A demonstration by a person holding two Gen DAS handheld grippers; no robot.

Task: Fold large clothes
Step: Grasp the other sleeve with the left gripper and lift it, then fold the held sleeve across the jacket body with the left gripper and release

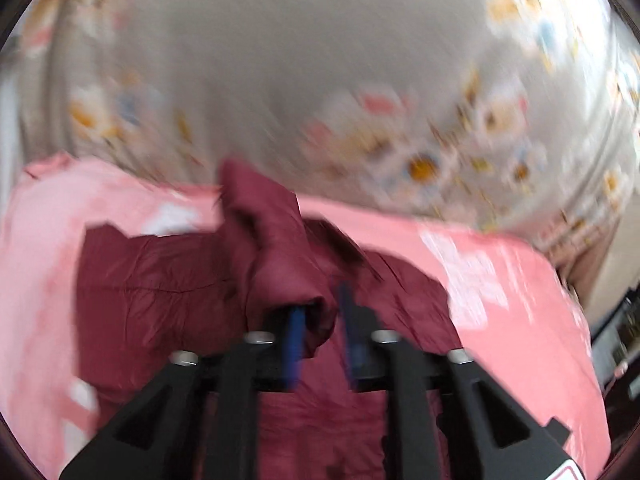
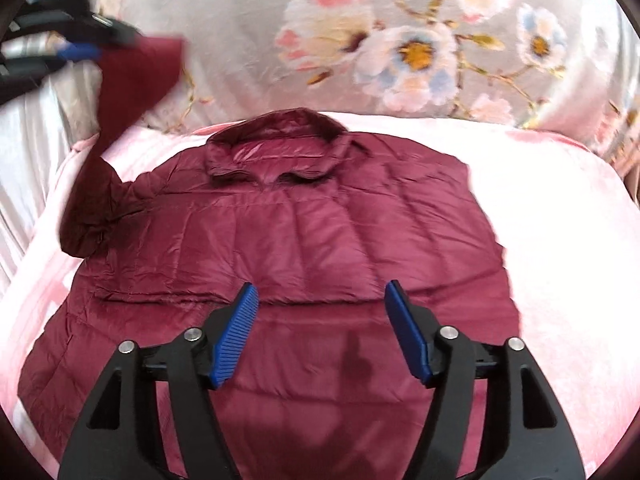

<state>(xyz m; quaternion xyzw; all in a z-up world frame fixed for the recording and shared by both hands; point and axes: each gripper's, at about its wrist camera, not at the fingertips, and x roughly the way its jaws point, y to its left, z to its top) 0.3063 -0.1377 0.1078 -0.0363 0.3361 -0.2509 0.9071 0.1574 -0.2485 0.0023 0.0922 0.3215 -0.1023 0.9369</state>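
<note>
Maroon, quilted and faintly glossy, the padded jacket lies flat on a pink fleecy blanket, collar toward a grey floral sheet. One sleeve is lifted off to the left, its cuff draped over a blue pad of the left gripper; blur hides whether that gripper pinches it. The right gripper hovers tilted down over the jacket's lower half, its ribbed blue pads spread apart with nothing between them.
</note>
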